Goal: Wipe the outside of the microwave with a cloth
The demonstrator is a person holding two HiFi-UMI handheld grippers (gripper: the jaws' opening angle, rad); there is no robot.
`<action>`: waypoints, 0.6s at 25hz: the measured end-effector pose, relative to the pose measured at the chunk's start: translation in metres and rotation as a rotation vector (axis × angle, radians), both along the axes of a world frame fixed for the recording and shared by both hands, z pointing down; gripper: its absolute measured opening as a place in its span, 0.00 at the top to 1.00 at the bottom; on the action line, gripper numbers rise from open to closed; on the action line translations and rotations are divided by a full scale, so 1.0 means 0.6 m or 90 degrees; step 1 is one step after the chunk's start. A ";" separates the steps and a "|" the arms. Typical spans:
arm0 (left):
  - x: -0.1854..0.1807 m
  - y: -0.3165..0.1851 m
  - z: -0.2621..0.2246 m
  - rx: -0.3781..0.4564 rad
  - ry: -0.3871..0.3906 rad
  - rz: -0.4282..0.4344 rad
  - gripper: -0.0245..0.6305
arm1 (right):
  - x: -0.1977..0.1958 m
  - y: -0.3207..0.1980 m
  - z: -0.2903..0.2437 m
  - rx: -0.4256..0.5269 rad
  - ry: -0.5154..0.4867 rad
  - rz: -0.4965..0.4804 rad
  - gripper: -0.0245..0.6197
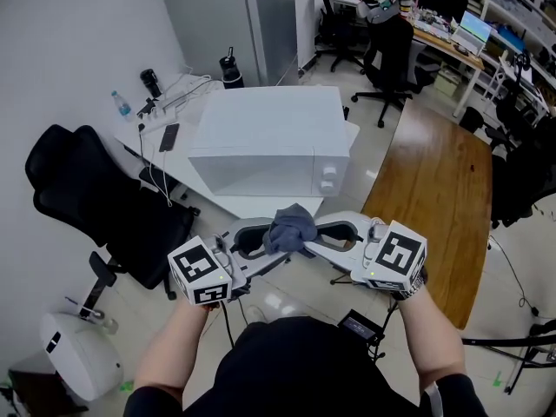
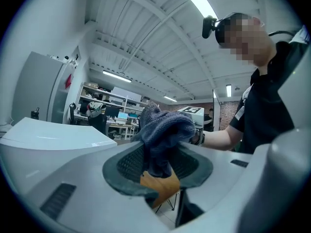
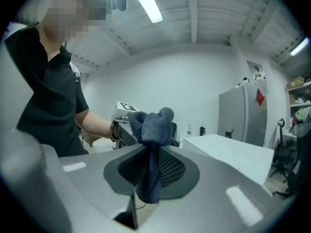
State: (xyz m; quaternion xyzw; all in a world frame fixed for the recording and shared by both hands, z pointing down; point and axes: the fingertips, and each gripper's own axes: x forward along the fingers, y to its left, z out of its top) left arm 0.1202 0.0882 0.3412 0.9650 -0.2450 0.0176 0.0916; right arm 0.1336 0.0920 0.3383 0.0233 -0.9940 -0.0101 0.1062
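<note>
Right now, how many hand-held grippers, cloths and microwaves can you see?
hand-held gripper: 2, the left hand-held gripper and the right hand-held gripper
cloth: 1
microwave: 1
Total: 4

Black short-sleeved shirt (image 1: 295,363), grey left claw (image 1: 261,243), grey right claw (image 1: 320,234), 2 black-and-white marker cubes (image 1: 201,270) (image 1: 398,257)

Open office, white wall (image 1: 52,42) running alongside.
Glossy pale floor (image 1: 282,307), black office chairs (image 1: 95,189) against the wall, a long wooden table (image 1: 434,189), strip lights (image 3: 146,4) glowing overhead.
</note>
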 end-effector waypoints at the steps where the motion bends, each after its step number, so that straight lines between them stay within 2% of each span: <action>1: -0.004 0.001 0.000 0.000 0.000 -0.005 0.75 | -0.004 0.000 0.000 0.000 0.000 -0.002 0.88; 5: -0.027 -0.005 0.003 0.009 -0.017 -0.052 0.79 | -0.023 -0.008 0.002 0.007 0.005 0.017 0.87; 10: -0.076 -0.021 0.012 0.016 -0.023 -0.149 0.80 | -0.043 -0.036 0.017 0.030 0.024 0.063 0.81; 13: -0.115 -0.025 0.022 0.017 -0.036 -0.220 0.80 | -0.047 -0.052 0.026 0.049 0.040 0.106 0.81; 15: -0.142 -0.026 0.031 0.019 -0.054 -0.269 0.80 | -0.046 -0.065 0.028 0.064 0.042 0.141 0.86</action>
